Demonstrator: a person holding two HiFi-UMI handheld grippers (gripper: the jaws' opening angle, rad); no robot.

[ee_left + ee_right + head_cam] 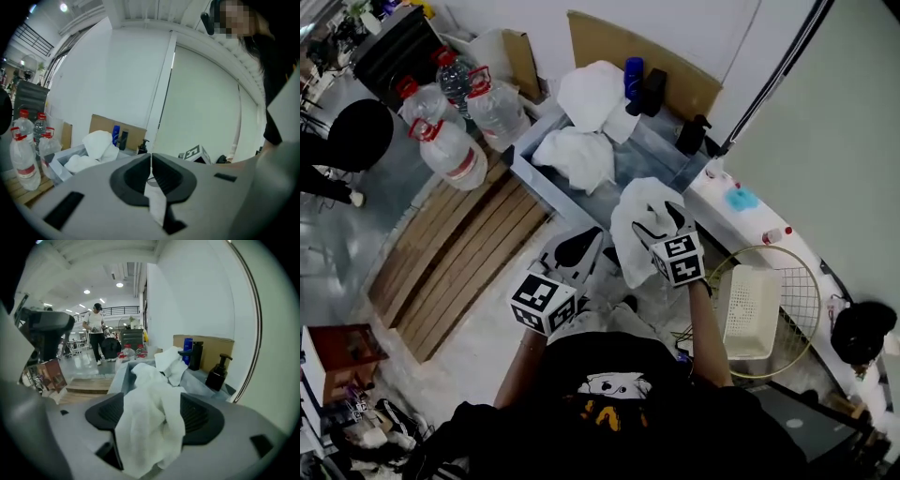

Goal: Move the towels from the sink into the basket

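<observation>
Towel (146,437) draped between right claw (152,412) wide-apart jaws.

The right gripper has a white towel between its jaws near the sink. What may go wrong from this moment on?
1. The right gripper has its jaws wide apart, so the white towel only drapes loosely between them. It may slide off short of the white basket and land on the floor.
2. The rear towel in the sink lies beside a blue bottle. Pulling the towel may tip the bottle.
</observation>
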